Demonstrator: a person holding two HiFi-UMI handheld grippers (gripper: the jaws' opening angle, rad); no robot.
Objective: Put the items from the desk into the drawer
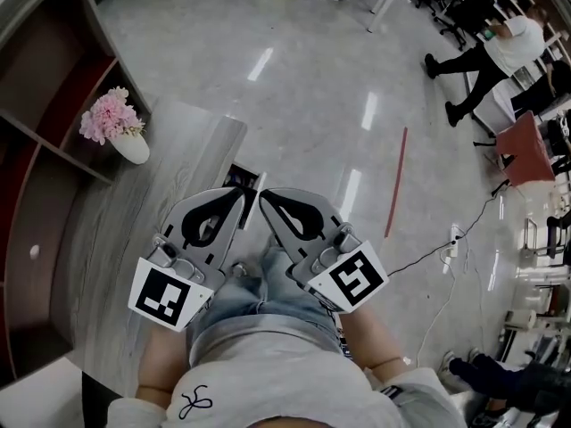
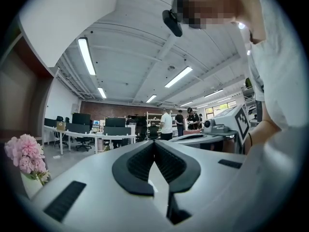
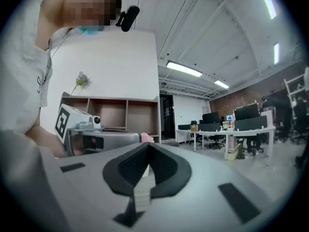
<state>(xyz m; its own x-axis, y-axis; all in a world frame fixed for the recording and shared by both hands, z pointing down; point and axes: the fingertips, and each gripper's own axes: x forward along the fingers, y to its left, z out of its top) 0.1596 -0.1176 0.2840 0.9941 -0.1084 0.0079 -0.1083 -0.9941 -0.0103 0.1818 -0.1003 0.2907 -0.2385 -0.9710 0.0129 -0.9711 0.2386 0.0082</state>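
Standing on the grey desk (image 1: 192, 145) at the upper left of the head view, a white vase (image 1: 134, 147) is seen with pink flowers (image 1: 109, 114) held in it, beside the wooden shelf unit (image 1: 53, 105). The left gripper (image 1: 243, 194) and right gripper (image 1: 268, 200) are held at lower centre, well apart from the vase. The jaws of each are pressed together, and nothing is gripped between them.

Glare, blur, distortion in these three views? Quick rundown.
Head view: ceiling-light glare streaks the glossy floor, lines bend at edges. Left gripper view: fisheye, black corners, strip lights blown out. Right gripper view: same fisheye vignette, bright strip light.
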